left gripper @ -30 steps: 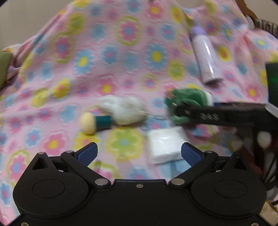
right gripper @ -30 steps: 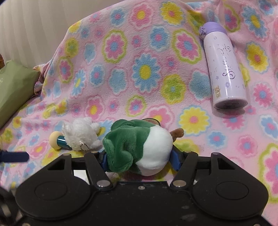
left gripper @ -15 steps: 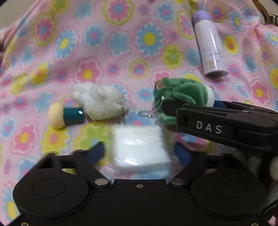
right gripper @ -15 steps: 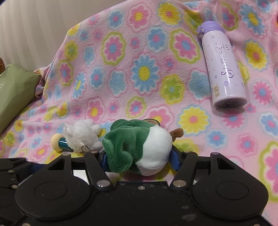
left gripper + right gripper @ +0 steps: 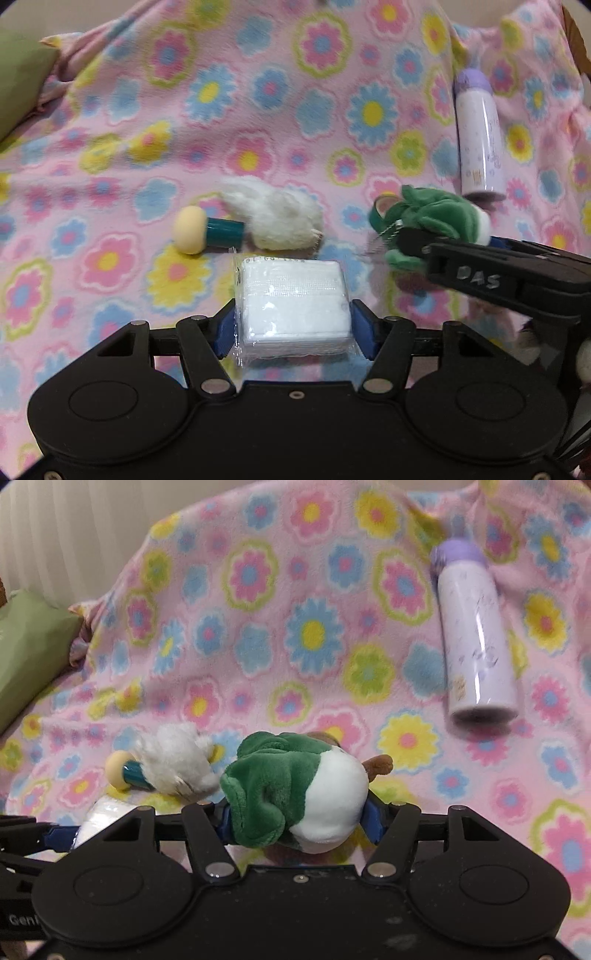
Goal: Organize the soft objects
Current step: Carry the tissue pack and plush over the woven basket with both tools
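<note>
A white tissue pack [image 5: 291, 295] in clear wrap lies on the flowered pink blanket [image 5: 258, 92]. My left gripper [image 5: 294, 326] is closing on it, one blue pad against each side. To its right, my right gripper [image 5: 299, 814] is shut on a green and white plush toy [image 5: 295, 786], held just above the blanket. That plush [image 5: 436, 218] also shows in the left wrist view, at the tip of the right gripper's black arm. Just beyond the pack lie a white fluffy toy [image 5: 277, 221] and a cream-headed sponge with a teal handle [image 5: 207, 232].
A lilac bottle [image 5: 480, 140] lies on its side at the back right of the blanket. A green cushion [image 5: 29, 657] sits at the far left edge, and a pale ribbed wall rises behind it.
My left gripper was wide open with the pack ahead and to the right of it. It has shifted over the pack and its pads have come in against both sides. The right gripper holds still.
</note>
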